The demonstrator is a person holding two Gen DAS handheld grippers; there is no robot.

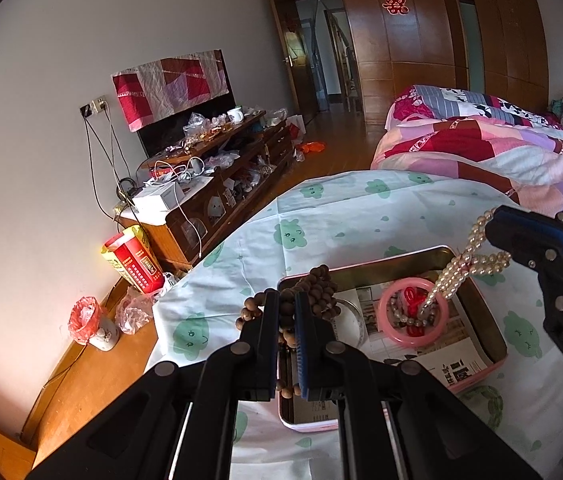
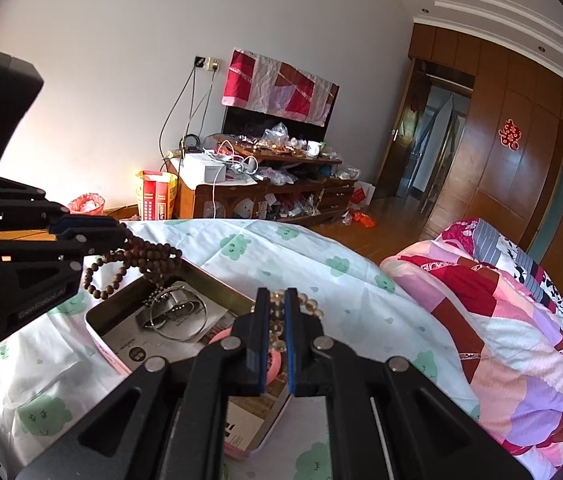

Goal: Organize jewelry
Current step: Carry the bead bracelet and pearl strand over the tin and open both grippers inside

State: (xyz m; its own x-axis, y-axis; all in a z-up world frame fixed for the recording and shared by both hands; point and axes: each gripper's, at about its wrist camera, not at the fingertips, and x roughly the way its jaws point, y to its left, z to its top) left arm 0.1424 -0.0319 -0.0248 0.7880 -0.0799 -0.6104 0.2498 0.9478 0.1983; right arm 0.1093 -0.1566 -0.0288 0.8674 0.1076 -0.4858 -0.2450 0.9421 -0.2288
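Observation:
My left gripper (image 1: pixel 287 300) is shut on a brown wooden bead string (image 1: pixel 321 284), held over the near left corner of an open pink tin box (image 1: pixel 477 292); it also shows in the right wrist view (image 2: pixel 121 236) with the beads (image 2: pixel 149 258) hanging. My right gripper (image 2: pixel 277 300) is shut on a pearl necklace (image 2: pixel 309 304); in the left wrist view (image 1: pixel 493 220) the pearls (image 1: pixel 461 268) hang down into the box. A pink bangle (image 1: pixel 413 312) with red cord and a silver bangle (image 2: pixel 179 320) lie inside the box (image 2: pixel 97 332).
The box sits on a table with a white cloth printed with green clouds (image 1: pixel 341 216). A quilted bed (image 1: pixel 501 148) stands to the right. A cluttered wooden TV cabinet (image 1: pixel 217 176), a red carton (image 1: pixel 133 260) and a bin (image 1: pixel 89 324) stand along the left wall.

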